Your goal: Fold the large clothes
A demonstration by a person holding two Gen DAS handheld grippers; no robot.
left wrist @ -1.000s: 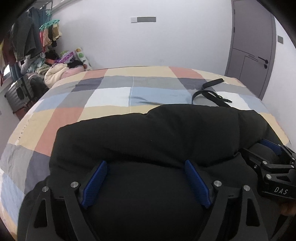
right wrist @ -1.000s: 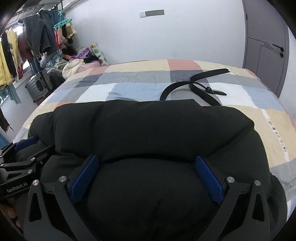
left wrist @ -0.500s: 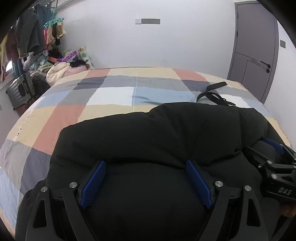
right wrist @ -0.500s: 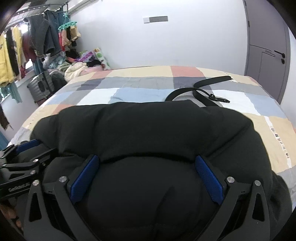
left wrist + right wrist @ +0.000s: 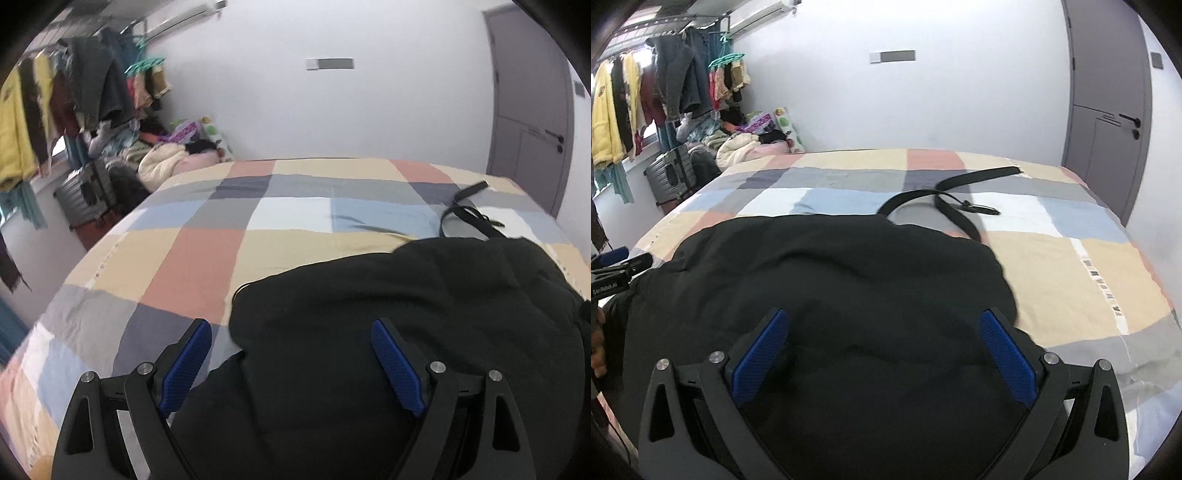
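Note:
A bulky black padded garment (image 5: 424, 314) lies folded in a mound at the near edge of the checked bed (image 5: 207, 258); it also fills the right wrist view (image 5: 831, 280). My left gripper (image 5: 291, 365) is open over the garment's left edge, its left finger over the bedsheet. My right gripper (image 5: 882, 354) is open with the garment's near part bulging between its fingers. The left gripper's tip shows at the left edge of the right wrist view (image 5: 617, 269).
A black belt (image 5: 953, 199) lies on the bed beyond the garment, also in the left wrist view (image 5: 465, 214). Hanging clothes (image 5: 635, 110), a suitcase (image 5: 672, 177) and a clothes pile (image 5: 170, 158) stand at the left. A grey door (image 5: 1108, 110) is at the right.
Both grippers have risen and drawn back. The left one has shifted left, so the garment's left edge and more bedsheet show. The right gripper has dropped out of the left wrist view.

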